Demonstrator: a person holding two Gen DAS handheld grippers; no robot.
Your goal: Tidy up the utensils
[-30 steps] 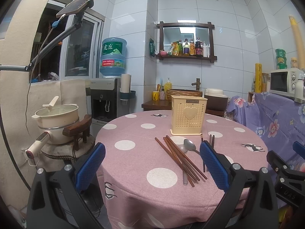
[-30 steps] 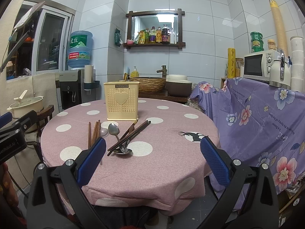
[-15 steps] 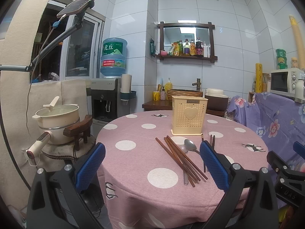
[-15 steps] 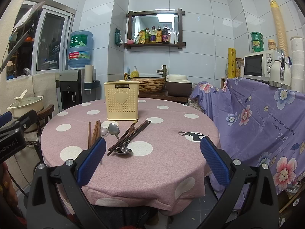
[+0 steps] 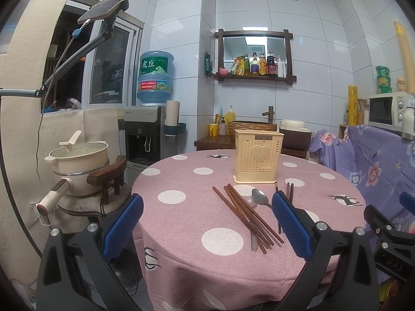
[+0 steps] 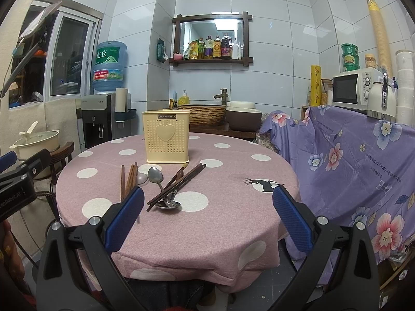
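Observation:
A cream perforated utensil holder (image 5: 258, 160) (image 6: 167, 139) stands upright on the round pink polka-dot table (image 5: 181, 181) (image 6: 233, 171). In front of it lie brown chopsticks (image 5: 246, 213) (image 6: 179, 185) in loose bunches and metal spoons (image 5: 260, 199) (image 6: 155, 175). My left gripper (image 5: 206, 229) hovers open at the table's near-left edge, short of the chopsticks. At the near edge my right gripper (image 6: 207, 217) is open too, holding nothing. Part of the right gripper (image 5: 389, 235) shows in the left wrist view.
A chair bearing a cream pot (image 5: 77, 164) stands left of the table. Behind are a water dispenser (image 5: 147, 129), a woven basin (image 6: 205, 114) and a wall shelf of bottles (image 6: 212, 49). A purple floral cloth (image 6: 350, 160) with a microwave (image 6: 355, 88) on top fills the right.
Both views have barely shifted; the left gripper has drifted very slightly. Both grippers stay open and the utensils lie where they were.

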